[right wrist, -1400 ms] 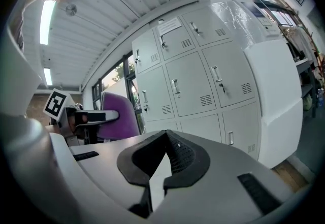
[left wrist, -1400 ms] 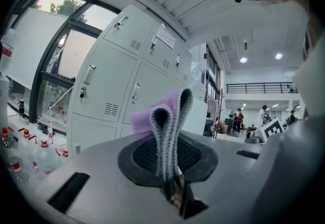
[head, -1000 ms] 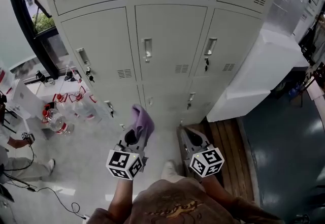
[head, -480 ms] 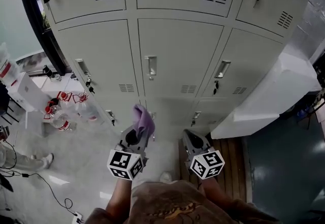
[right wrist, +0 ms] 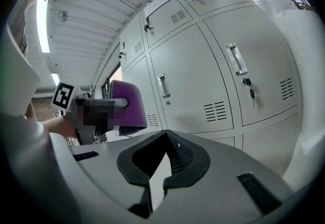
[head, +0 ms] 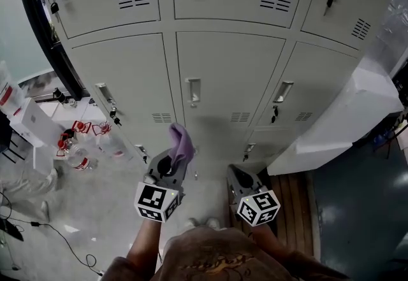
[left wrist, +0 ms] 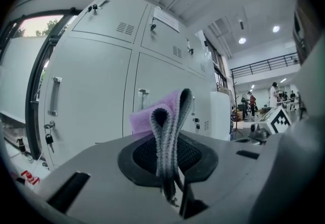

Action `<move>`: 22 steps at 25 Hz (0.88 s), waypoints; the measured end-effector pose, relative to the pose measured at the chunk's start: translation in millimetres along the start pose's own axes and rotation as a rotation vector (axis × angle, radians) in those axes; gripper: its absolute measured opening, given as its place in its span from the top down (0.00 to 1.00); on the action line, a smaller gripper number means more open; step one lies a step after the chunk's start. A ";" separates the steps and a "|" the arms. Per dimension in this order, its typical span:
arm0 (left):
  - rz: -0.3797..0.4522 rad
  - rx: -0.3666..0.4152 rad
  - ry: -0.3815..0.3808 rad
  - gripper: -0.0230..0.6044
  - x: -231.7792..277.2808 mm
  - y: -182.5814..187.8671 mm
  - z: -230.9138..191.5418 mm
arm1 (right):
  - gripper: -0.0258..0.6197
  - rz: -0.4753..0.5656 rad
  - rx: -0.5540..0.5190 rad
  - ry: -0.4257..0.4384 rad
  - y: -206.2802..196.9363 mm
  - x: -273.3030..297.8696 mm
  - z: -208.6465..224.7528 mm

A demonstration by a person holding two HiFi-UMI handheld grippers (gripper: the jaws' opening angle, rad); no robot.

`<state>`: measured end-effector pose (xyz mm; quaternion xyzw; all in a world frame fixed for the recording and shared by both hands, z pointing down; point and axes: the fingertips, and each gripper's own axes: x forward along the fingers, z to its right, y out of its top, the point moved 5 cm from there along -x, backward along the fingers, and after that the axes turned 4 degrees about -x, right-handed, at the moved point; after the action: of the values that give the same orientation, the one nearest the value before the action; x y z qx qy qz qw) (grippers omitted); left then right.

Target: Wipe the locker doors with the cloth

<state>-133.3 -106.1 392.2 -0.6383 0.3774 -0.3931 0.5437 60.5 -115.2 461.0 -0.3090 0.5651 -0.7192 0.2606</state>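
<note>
At your far left, a few plastic bottles (head: 76, 146) stand on the floor beside the dark door frame (head: 44, 25). Your left gripper (head: 167, 168) is clamped on the purple cloth (head: 180, 143). In the left gripper view, a folded loop of the cloth (left wrist: 167, 116) sticks up from between the jaws and is pinched tight at their base. The cloth points at the grey locker doors (head: 223, 88), low on the bank, below the middle door's handle (head: 193, 90). Whether it touches the metal is not clear.

Just to the right, your right gripper (head: 237, 171) is level with the left one. Its jaws are closed tip to tip with nothing between them, and it faces the lockers from a short way off. Further right, a white cabinet (head: 338, 120) stands against the lockers, with wooden planks (head: 290, 187) on the floor below it.
</note>
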 end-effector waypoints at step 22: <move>0.297 0.700 0.069 0.89 36.4 206.8 -5.9 | 0.96 0.024 0.015 -0.030 1.7 2.8 1.5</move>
<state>-135.1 -167.2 191.2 -0.3385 0.3268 -0.4366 0.7668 59.7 -118.6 460.0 -0.3111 0.5595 -0.7155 0.2796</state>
